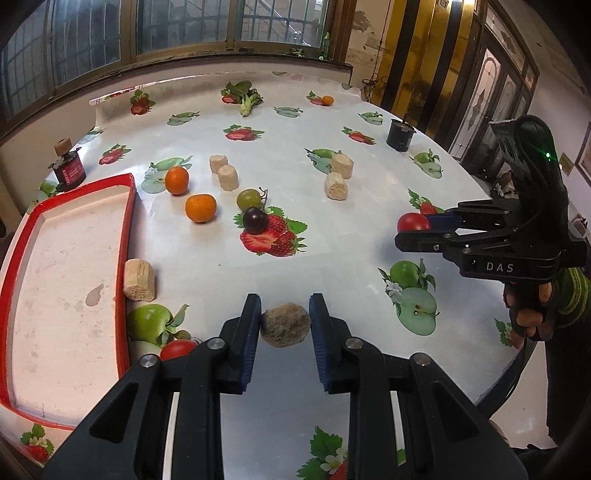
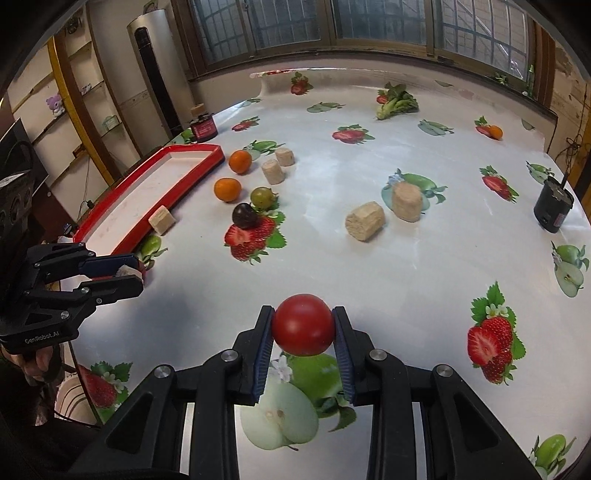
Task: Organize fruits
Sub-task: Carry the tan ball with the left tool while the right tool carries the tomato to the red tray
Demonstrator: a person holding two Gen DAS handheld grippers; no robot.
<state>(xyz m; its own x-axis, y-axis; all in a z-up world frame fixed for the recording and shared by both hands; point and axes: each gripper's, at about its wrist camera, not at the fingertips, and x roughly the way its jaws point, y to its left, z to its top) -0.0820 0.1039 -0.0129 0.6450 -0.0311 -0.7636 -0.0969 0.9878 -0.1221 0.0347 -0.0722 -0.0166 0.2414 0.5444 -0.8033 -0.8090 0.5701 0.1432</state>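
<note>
Daylight is coming through the windows along the top of both frames, glaring off the glossy tablecloth (strongest at upper centre). Corners are darkening to black, straight lines are bowing toward the edges, and soft shadows are sitting under the objects.

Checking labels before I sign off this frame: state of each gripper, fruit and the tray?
left gripper: shut on a brown cork-like chunk, lifted off the table
right gripper: shut on a red tomato, lifted
red tray: empty
two oranges: loose on the table beside the tray
green grape: on the table
dark grape: on the table
cork piece: lying against the tray's outer edge
</note>
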